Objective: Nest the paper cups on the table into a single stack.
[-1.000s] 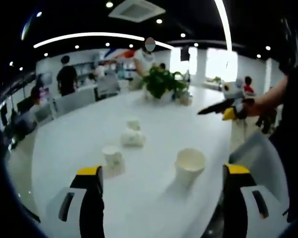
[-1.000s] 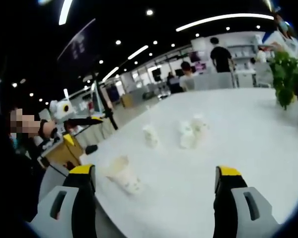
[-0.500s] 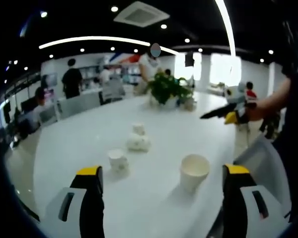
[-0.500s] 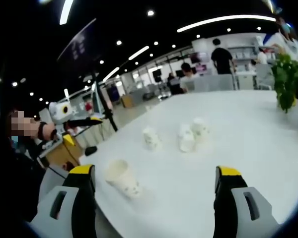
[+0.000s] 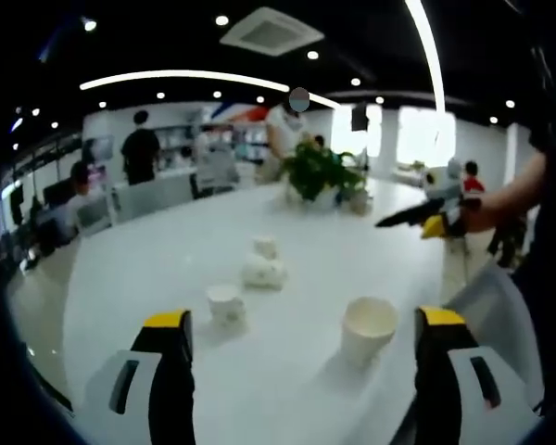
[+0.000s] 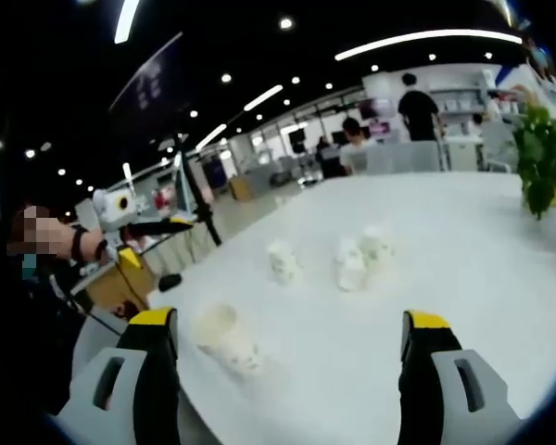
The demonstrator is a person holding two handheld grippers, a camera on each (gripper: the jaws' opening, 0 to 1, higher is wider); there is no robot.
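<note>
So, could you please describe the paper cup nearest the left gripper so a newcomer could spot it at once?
Start from the long white table with the potted plant at its far end. The upright cup stands closest to the near edge, mouth open upward. It stands alone, apart from the other cups clustered farther up the table.

cups (image 5: 369, 324) apart on table (image 5: 167, 269), plant (image 5: 320, 171) behind
</note>
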